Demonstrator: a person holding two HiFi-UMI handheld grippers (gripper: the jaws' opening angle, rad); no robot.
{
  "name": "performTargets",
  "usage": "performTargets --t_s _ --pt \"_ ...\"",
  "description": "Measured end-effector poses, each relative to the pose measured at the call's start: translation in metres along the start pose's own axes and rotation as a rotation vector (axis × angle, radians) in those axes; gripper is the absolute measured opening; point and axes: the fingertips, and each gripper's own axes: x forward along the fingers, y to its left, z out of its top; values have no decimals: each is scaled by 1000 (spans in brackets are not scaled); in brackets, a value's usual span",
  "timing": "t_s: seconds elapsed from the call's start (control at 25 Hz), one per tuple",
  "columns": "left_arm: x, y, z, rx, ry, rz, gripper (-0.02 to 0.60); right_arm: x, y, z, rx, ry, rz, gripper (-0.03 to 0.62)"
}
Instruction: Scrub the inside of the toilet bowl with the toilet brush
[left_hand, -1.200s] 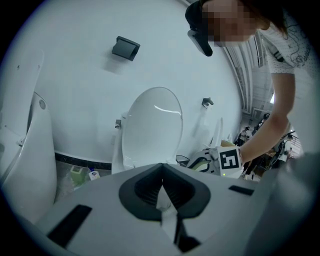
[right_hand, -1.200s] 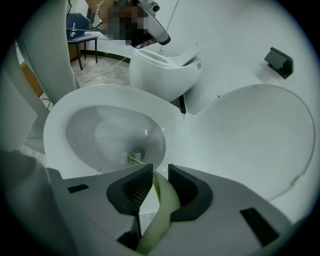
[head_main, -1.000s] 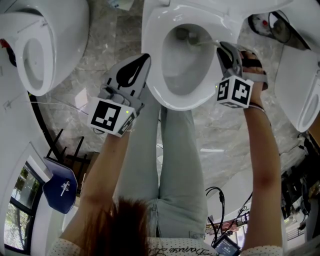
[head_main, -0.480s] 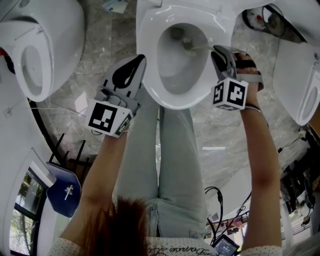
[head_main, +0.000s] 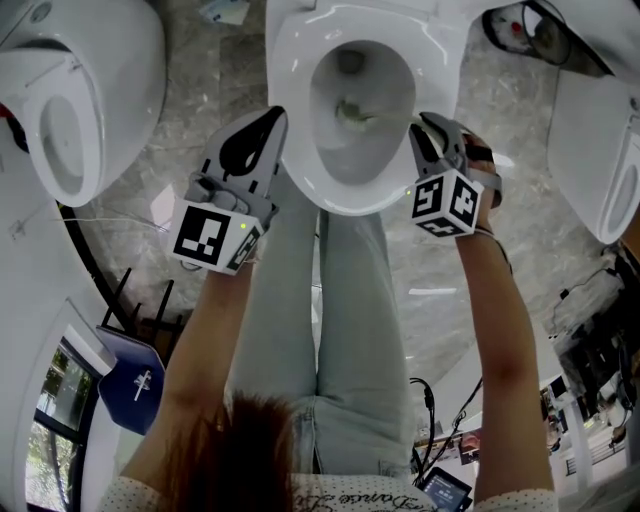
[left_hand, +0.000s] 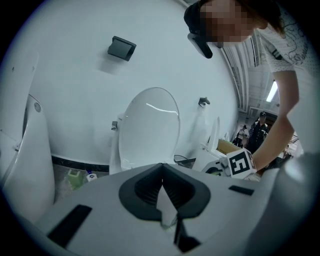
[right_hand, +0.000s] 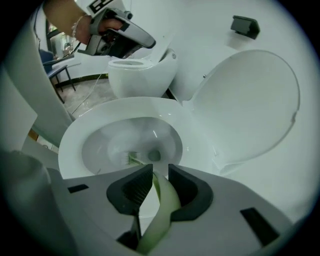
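The white toilet bowl (head_main: 300, 170) stands open at the top centre of the head view, its lid (right_hand: 250, 105) raised. My right gripper (head_main: 420, 130) hovers at the bowl's right rim, shut on the pale green handle of the toilet brush (right_hand: 164, 197). The brush head (head_main: 350, 112) sits inside the bowl against the wet inner wall, and shows in the right gripper view as brush head (right_hand: 132, 158) beside the drain. My left gripper (head_main: 268, 125) hangs just left of the bowl's rim, shut and holding nothing, and points at the raised lid (left_hand: 150, 130).
A second toilet (head_main: 70, 110) stands at the left and a third toilet (head_main: 605, 170) at the right. The person's legs (head_main: 340, 300) are directly in front of the bowl. A blue chair (head_main: 125, 375) stands at lower left. Small bottles (left_hand: 75, 177) sit by the wall.
My right gripper has shifted left and nearer along the rim. The brush head has swept from the far right of the bowl to its middle. The left gripper has barely moved.
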Motion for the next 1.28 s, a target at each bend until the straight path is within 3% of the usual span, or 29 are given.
performTargets --t_s 0.2,0.48,0.64,0.84,1.08,1.28 --pt "2 -2 0 1 1 1 3 -1 -1 -8 183 -18 -10 109" --pt "1 -4 0 5 -1 3 3 -7 -2 26 282 -130 -34 109" --pt "0 -4 0 4 0 8 3 -6 -6 48 262 -154 -76 110" --pt "-1 -5 0 0 -4 7 3 -6 -18 54 369 -194 -114 112" --pt "-1 -13 4 17 -11 11 3 -8 -20 59 288 -236 -114 114" --pt "4 -15 7 11 -23 18 2 -14 -11 64 114 -250 -120 112"
